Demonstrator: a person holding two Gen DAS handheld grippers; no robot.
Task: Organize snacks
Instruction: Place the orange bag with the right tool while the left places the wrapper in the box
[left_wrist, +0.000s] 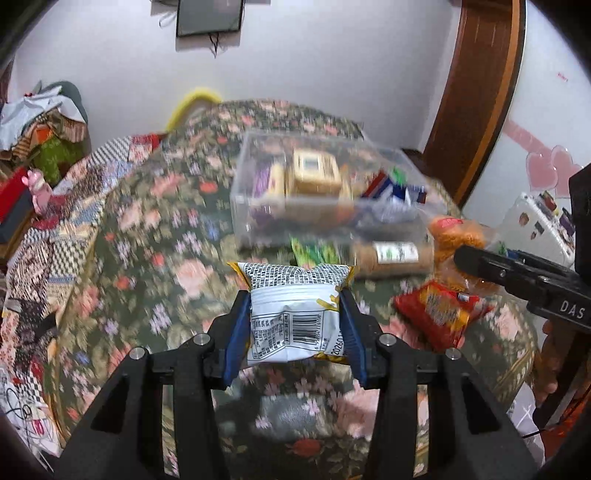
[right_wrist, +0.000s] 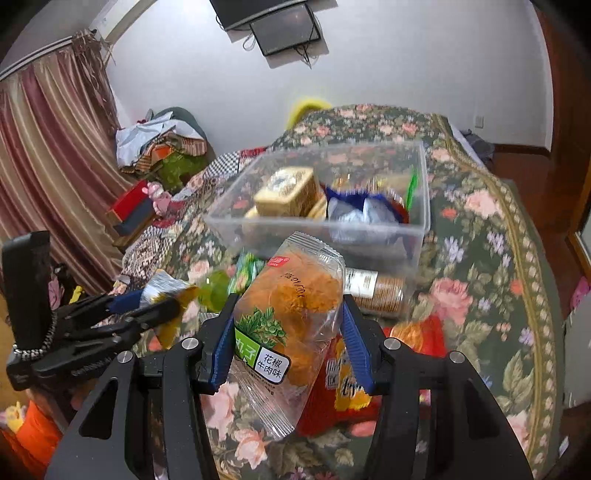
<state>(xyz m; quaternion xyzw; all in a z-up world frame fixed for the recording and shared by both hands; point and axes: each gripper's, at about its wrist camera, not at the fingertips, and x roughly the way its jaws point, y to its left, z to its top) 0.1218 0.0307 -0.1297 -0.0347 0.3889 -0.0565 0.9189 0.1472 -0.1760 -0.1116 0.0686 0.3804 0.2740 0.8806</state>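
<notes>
blue-padded jaws of the left gripper (left_wrist: 293, 325) clamp a white snack packet (left_wrist: 291, 317) with a barcode, held above the floral-covered surface (left_wrist: 147, 229). beyond it a clear plastic box (left_wrist: 325, 192) stands on the cloth, already holding a yellow carton (left_wrist: 314, 173) and blue wrappers (left_wrist: 391, 192). just in front of the box lie a green packet (left_wrist: 314, 253) and a roll of crackers (left_wrist: 391, 256); a red packet (left_wrist: 439, 314) lies nearer, to the right. the right gripper (right_wrist: 291, 332) has its jaws closed on a clear bag of orange-brown snacks (right_wrist: 295, 299) with a green label, tilted, in front of the box. both views are blurred around the box.
</notes>
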